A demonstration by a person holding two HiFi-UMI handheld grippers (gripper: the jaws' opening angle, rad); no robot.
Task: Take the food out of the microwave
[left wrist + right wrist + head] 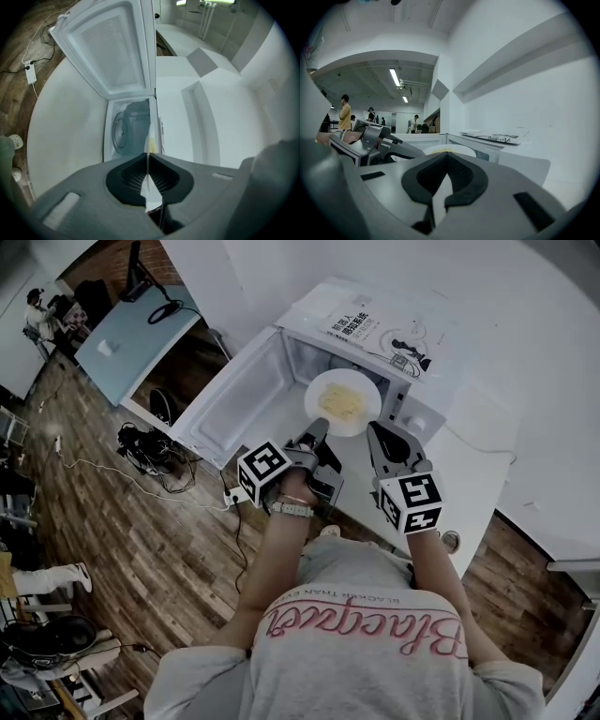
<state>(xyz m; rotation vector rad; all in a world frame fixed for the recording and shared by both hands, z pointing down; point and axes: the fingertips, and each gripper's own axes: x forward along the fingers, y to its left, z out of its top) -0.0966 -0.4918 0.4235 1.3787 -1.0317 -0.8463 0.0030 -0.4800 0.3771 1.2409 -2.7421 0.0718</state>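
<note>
A white plate (342,401) of yellow food hangs level just in front of the open microwave (314,310). My left gripper (319,426) is shut on the plate's near rim. In the left gripper view the plate (150,136) shows edge-on as a thin line running out from the closed left gripper (149,154), with the microwave's cavity (127,129) behind it. My right gripper (375,429) sits by the plate's right edge with its tips together and nothing between them. In the right gripper view the plate (450,149) lies just past the right gripper (447,155), and the left gripper (375,140) is at the left.
The microwave door (239,399) stands swung wide to the left. A booklet (352,329) and a cable lie on the microwave's top. The white counter (473,474) runs to the right. Cables and a power strip (234,495) lie on the wooden floor at left.
</note>
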